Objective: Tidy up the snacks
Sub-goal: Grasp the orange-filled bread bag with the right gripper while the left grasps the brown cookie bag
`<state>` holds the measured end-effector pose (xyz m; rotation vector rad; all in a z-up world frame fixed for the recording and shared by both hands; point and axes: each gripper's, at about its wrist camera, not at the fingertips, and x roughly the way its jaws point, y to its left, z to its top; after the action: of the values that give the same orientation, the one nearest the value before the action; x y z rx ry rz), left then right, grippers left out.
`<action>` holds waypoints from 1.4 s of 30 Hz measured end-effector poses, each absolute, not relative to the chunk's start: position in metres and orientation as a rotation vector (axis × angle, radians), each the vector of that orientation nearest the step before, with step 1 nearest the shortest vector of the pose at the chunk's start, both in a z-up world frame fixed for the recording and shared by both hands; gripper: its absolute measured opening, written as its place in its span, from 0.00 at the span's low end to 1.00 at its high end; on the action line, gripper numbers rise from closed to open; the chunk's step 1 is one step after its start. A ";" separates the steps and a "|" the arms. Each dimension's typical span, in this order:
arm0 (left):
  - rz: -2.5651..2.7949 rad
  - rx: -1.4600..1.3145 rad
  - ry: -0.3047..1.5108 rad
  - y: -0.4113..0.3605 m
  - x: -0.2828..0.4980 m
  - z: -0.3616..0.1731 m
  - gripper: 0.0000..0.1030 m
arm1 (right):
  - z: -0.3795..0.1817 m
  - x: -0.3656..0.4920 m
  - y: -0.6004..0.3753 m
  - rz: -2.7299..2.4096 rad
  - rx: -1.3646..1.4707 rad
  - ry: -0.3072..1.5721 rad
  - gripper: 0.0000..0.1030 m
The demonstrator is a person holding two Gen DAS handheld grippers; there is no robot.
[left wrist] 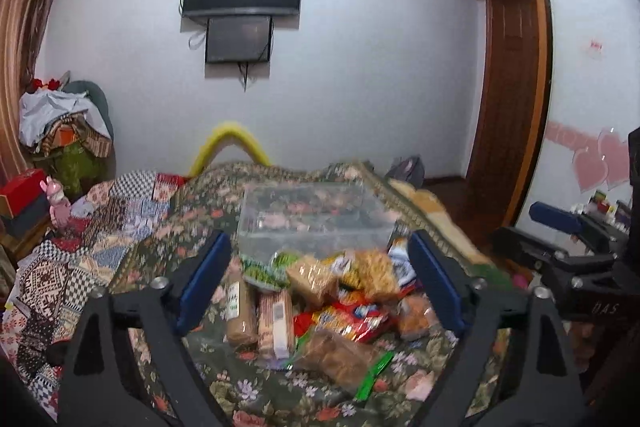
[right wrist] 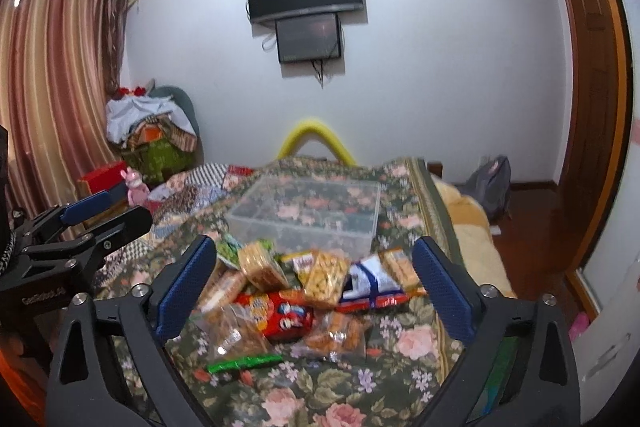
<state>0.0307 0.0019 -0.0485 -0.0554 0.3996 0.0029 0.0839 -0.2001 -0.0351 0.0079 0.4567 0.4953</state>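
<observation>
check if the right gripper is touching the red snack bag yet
Apart. The right wrist view shows the right gripper open, its blue pads held above the red snack bag.

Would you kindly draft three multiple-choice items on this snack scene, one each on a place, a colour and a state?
1. Where does the clear plastic box stand relative to the snack pile?
A. Beyond the pile on the floral bedspread
B. On the floor
C. On top of the pile

2. What colour are the gripper pads?
A. Red
B. Blue
C. White

3. What is in the box?
A. All the snacks
B. One packet
C. Nothing

Answers:
1 A: the box sits past the packets on the bedspread.
2 B: both fingers carry blue pads.
3 C: the bedspread pattern shows through the empty box.
</observation>
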 end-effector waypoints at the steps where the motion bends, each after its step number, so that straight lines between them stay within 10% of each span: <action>1: 0.000 -0.052 0.424 0.002 0.035 -0.055 0.81 | -0.042 0.089 -0.202 0.497 0.012 0.484 0.92; 12: -0.060 -0.135 0.731 0.003 0.082 -0.137 0.58 | -0.106 0.123 -0.213 0.514 0.024 0.736 0.77; 23: -0.068 -0.127 0.837 -0.007 0.099 -0.177 0.58 | -0.145 0.146 -0.207 0.551 0.057 0.892 0.69; 42: -0.130 -0.113 0.903 -0.013 0.118 -0.202 0.86 | -0.166 0.160 -0.196 0.616 0.092 0.973 0.52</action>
<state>0.1184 -0.0133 -0.2024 -0.1125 0.9029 -0.1300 0.1600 -0.1962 -0.1662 0.0918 0.9730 0.6163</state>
